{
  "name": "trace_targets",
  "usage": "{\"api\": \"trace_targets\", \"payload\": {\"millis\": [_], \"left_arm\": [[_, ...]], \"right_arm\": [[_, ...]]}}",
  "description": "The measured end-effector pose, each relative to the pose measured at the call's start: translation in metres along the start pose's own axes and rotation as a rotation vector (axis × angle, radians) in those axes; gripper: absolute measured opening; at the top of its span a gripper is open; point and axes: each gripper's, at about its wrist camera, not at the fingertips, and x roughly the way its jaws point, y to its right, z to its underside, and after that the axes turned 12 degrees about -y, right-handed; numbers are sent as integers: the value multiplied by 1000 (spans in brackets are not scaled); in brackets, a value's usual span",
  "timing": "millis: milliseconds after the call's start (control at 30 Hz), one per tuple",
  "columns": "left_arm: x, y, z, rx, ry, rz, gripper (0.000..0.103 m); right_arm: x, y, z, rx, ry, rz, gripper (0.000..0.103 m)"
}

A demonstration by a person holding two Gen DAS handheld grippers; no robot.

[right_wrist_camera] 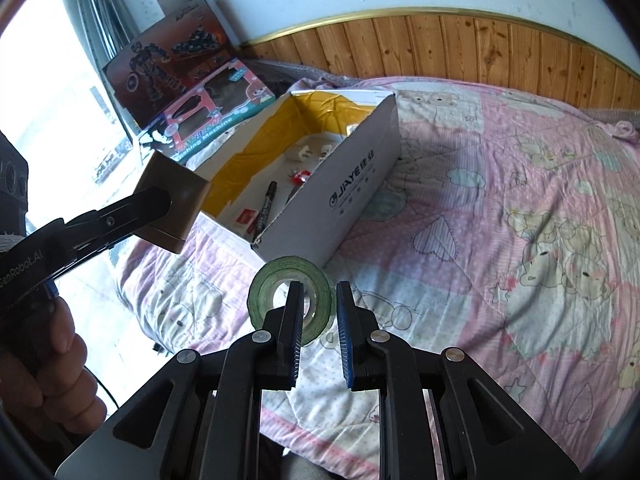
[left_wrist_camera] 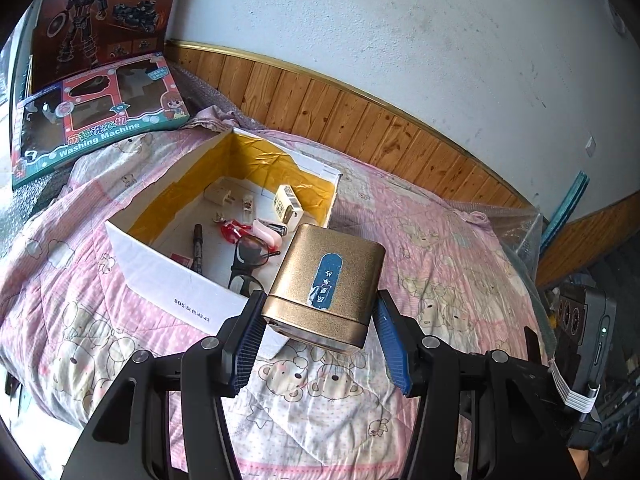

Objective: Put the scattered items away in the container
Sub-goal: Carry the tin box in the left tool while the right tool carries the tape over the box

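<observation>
Slippage is the risk: the left gripper jaws pinch a smooth, rounded gold tin near its lid, above the box's near corner. Right gripper jaws straddle a green tape roll's wall on the soft quilted bed, apparently clamped.
</observation>
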Motion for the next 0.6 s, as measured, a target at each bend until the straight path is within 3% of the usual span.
{"api": "trace_targets", "payload": {"millis": [600], "left_arm": [[4, -42, -49, -59, 30, -46, 55]], "right_arm": [[11, -14, -41, -38, 1, -28, 16]]}}
